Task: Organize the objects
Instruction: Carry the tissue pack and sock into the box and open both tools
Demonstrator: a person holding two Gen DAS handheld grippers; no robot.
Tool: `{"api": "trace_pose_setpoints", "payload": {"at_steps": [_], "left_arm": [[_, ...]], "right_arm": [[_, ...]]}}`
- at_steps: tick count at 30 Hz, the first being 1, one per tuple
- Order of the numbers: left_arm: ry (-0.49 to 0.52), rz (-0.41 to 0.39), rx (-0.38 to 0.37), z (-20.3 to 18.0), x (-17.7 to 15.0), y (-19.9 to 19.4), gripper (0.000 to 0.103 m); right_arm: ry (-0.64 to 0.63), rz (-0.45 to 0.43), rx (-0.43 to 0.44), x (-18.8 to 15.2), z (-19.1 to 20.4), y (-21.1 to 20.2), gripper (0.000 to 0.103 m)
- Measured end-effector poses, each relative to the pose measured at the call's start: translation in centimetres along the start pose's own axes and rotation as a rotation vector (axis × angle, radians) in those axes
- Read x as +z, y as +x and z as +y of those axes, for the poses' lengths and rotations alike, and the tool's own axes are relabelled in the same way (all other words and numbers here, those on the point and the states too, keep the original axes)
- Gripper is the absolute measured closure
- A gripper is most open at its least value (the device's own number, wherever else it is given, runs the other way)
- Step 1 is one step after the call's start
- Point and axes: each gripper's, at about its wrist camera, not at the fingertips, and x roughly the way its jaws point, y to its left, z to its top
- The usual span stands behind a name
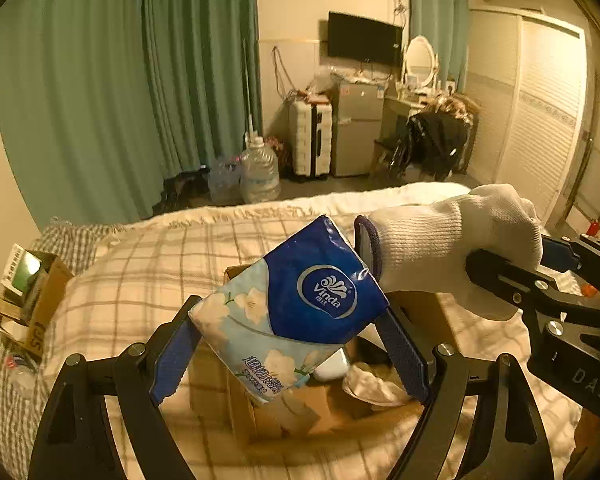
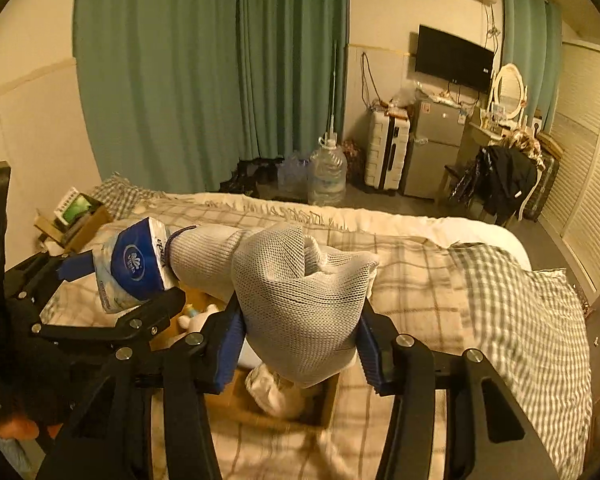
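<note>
My left gripper (image 1: 288,340) is shut on a blue and white Vinda tissue pack (image 1: 300,304) and holds it above an open cardboard box (image 1: 284,420) on the bed. The pack also shows in the right wrist view (image 2: 132,268). My right gripper (image 2: 296,348) is shut on a white knitted sock (image 2: 300,300), held over the same box (image 2: 324,408). The sock also shows in the left wrist view (image 1: 452,248), its cuff next to the tissue pack. White soft items lie inside the box (image 1: 376,384).
The box rests on a plaid blanket (image 2: 440,280) covering the bed. A second cardboard box with items (image 1: 28,292) sits at the bed's far left. Beyond the bed stand a water jug (image 2: 327,176), a suitcase (image 2: 386,152) and a small fridge (image 2: 432,148).
</note>
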Motion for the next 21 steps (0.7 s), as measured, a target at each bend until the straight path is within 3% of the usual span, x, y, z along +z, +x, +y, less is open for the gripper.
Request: {"api": "trace_pose_setpoints", "payload": {"at_steps": [6, 11, 15, 18, 20, 21], "left_arm": [[0.036, 0.059, 0.008, 0.1, -1.7, 5.8, 0.016], [0.077, 0.105, 0.001, -0.4, -3.3, 9.0, 0.016], [0.103, 0.096, 0.012, -1.0, -4.1, 10.0, 0.015], [0.126, 0.098, 0.022, -1.3, -4.3, 10.1, 0.011], [0.134, 0.081, 0.013, -1.4, -4.3, 9.6, 0.003], [0.139, 0.064, 0.014, -1.5, -4.2, 9.2, 0.001]], "right_arm": [[0.017, 0.076, 0.011, -0.5, -0.6, 7.0, 0.056], [-0.007, 0.132, 0.021, -2.4, -0.6, 10.9, 0.056], [-0.032, 0.14, 0.027, -3.4, -0.3, 12.1, 0.055], [-0.017, 0.129, 0.035, -3.4, -0.5, 12.0, 0.047], [0.013, 0.109, 0.058, -3.3, -0.7, 11.6, 0.027], [0.027, 0.094, 0.073, -3.2, -0.8, 11.1, 0.025]]}}
